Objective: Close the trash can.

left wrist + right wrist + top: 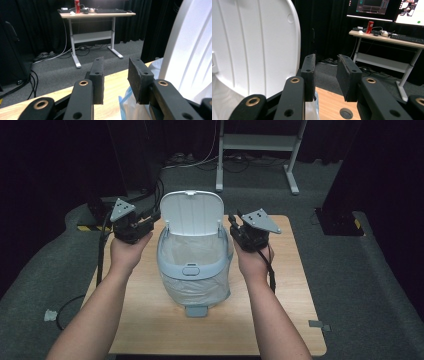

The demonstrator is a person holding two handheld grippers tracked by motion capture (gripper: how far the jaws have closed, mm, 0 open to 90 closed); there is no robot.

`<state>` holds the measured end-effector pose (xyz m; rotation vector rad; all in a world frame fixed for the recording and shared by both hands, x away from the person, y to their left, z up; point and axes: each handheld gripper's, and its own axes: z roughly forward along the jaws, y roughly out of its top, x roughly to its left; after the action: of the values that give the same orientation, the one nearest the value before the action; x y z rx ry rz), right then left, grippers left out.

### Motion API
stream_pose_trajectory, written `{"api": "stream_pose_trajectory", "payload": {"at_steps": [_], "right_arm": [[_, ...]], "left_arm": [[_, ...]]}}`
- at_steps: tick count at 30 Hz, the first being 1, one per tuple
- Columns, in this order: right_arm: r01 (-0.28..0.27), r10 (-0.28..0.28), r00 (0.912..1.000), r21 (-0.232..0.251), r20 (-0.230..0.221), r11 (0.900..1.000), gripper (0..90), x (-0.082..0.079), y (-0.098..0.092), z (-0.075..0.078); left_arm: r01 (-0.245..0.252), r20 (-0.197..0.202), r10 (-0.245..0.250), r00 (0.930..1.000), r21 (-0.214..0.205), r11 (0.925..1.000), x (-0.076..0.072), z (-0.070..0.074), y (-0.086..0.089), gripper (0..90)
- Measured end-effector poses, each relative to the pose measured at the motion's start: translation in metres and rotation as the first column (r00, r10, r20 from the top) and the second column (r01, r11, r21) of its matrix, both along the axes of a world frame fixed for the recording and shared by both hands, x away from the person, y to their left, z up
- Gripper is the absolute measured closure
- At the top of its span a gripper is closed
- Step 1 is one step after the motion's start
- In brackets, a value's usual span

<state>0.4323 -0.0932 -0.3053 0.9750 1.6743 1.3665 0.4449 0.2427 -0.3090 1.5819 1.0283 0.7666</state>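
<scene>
Light blue pedal bin [194, 270] mid wooden bench [150, 320], lid [191, 213] flipped up and standing upright at the far side, clear liner bag [187, 247] inside and folded over the rim, foot pedal [196, 311] at the near base

Left tool [150, 222] held in left hand [127, 251] just beside the bin's far-left corner, next to the raised lid, grey three-cornered plate on top; jaws parted with a clear gap, nothing between them. From the left gripper view: left tool [115, 75] pointing past the bench edge, lid [190, 50] close on the right side, bit of bag [127, 105] under the right jaw

Right tool [234, 224] held in right hand [254, 260] just beside the bin's far-right corner, near the lid hinge side, cable trailing down along the wrist; jaws parted, empty. From the right gripper view: right tool [325, 75] with lid's ribbed inner face [254, 42] close on the left, round cable hole [346, 113] in the bench below

Neither tool touching the bin as far as visible

Background: white-framed desk [97, 15] with red can [77, 6] and keyboard, monitors [372, 8], black curtains, grey carpet, cables on floor
</scene>
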Motion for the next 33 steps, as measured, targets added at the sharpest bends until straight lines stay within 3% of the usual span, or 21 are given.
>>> {"api": "stream_pose_trajectory", "payload": {"at_steps": [11, 20, 24, 33], "right_arm": [[0.009, -0.009, 0.9998, 0.011, -0.020, 0.9999, 69.4, 0.018, 0.005, 0.004], [-0.015, 0.015, 0.9993, -0.007, -0.034, 0.9999, 69.5, 0.031, 0.014, 0.003], [-0.020, 0.020, 0.9991, -0.005, -0.037, 0.9998, 70.4, 0.030, 0.015, 0.003], [-0.051, 0.051, 0.9986, -0.025, 0.014, 0.9984, 70.1, 0.013, 0.010, 0.006]], "left_arm": [[0.006, 0.002, -0.006, 1.0000, -0.024, 0.9997, 0.010, 0.011, -0.005, 65.6], [0.032, 0.017, -0.031, 0.9994, -0.039, 0.9987, 0.013, 0.017, -0.009, 65.1], [0.035, 0.020, -0.034, 0.9992, -0.038, 0.9986, 0.011, 0.017, -0.010, 65.0], [0.057, 0.066, -0.055, 0.9963, -0.034, 0.9978, -0.007, 0.023, -0.011, 64.6]]}}
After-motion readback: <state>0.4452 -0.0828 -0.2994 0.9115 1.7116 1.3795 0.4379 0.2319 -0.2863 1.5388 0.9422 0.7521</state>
